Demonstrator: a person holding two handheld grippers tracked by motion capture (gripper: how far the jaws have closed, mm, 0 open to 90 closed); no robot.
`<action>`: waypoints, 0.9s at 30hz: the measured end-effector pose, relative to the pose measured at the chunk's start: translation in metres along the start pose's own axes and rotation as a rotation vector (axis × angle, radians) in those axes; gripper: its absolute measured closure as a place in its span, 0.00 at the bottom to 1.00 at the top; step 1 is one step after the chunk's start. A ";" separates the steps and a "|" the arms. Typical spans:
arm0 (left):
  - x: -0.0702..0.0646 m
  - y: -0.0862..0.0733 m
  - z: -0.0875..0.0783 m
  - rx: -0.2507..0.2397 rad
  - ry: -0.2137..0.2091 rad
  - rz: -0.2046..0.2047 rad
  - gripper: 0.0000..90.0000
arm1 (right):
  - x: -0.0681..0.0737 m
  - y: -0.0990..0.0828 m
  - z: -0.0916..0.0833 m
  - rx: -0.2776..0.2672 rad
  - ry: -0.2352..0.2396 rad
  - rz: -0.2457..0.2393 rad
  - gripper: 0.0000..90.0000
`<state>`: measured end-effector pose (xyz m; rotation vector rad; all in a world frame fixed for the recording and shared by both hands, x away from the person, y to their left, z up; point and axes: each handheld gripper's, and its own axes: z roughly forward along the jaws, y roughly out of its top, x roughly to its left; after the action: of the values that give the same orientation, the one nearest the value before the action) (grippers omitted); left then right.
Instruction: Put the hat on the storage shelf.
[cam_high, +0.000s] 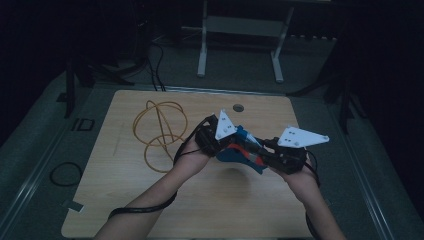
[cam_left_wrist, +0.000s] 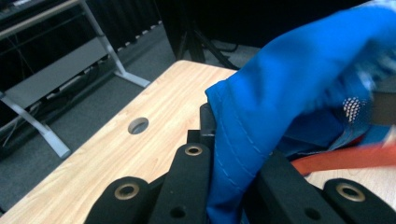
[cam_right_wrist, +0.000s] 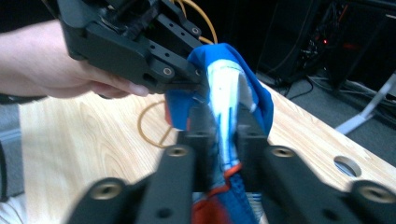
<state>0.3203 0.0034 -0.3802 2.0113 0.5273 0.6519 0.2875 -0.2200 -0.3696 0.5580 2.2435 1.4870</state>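
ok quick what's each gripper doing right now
left gripper: closed on the blue cloth.
right gripper: jaws around the same cloth, apparently gripping it.

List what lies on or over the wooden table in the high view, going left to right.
Yellow cable loops → left gripper, shut on the blue cloth → blue cloth with red trim, held up between both grippers → right gripper, jaws around the cloth's other end.
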 end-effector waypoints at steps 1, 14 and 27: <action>0.000 0.000 -0.001 -0.010 -0.007 -0.004 1.00 | 0.001 0.001 -0.003 -0.011 0.003 0.002 0.80; 0.009 -0.008 -0.027 -0.151 -0.015 0.121 1.00 | -0.006 -0.004 -0.032 -0.048 -0.026 0.011 0.48; 0.023 -0.016 -0.043 -0.403 -0.298 0.137 1.00 | 0.014 -0.018 -0.014 -0.016 0.060 -0.007 0.52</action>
<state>0.3089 0.0525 -0.3702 1.7267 0.0702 0.4816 0.2659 -0.2296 -0.3827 0.5062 2.2739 1.5363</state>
